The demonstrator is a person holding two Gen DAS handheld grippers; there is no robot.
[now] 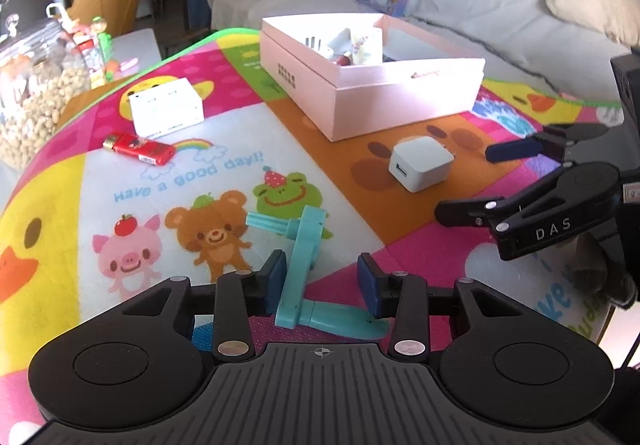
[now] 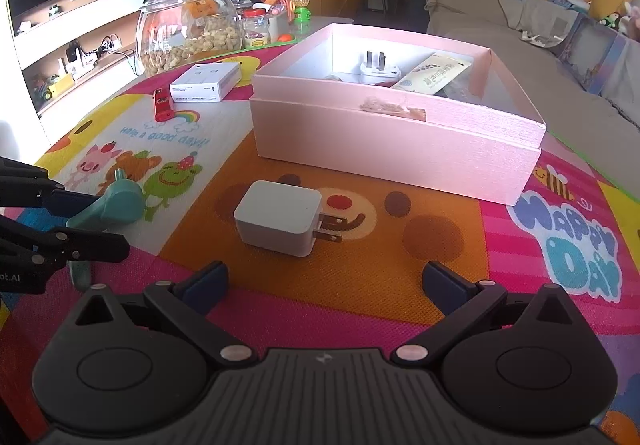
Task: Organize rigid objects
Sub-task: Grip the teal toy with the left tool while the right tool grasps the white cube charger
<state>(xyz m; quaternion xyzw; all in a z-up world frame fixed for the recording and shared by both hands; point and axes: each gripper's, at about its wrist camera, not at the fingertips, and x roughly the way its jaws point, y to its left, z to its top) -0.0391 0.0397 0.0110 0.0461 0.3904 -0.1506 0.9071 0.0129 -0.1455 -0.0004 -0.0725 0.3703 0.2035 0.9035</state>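
On a desk [image 2: 440, 285] covered by a bright cartoon play mat [image 1: 168, 181], the left tool [image 1: 322, 279] has its two blue pads either side of a teal plastic crank-shaped piece [image 1: 298, 269]; the left pad touches the piece's upright arm, the right pad stands clear of it, so the jaws are partly spread and not pinching it. The piece lies on the mat at the near edge, over the printed bear and frog, with one peg pointing left and far and a flat foot toward the right. The right tool [image 2: 324, 279] has its jaws spread wide with nothing between them; it hovers just near of a white USB wall charger [image 2: 280, 219], which lies on the orange bear patch with its two prongs pointing right. Beyond the charger sits an open pink cardboard box [image 2: 400, 149], which holds a white plug adapter [image 2: 378, 71] with prongs up and a tan snack packet [image 2: 434, 75]. To the far left of the box lie a small white carton [image 2: 206, 81] and, just near of it, a red lighter [image 2: 162, 105]. A glass jar of peanuts [image 2: 188, 33] stands at the far left edge of the desk, and a grey sofa [image 2: 520, 57] runs along the right.
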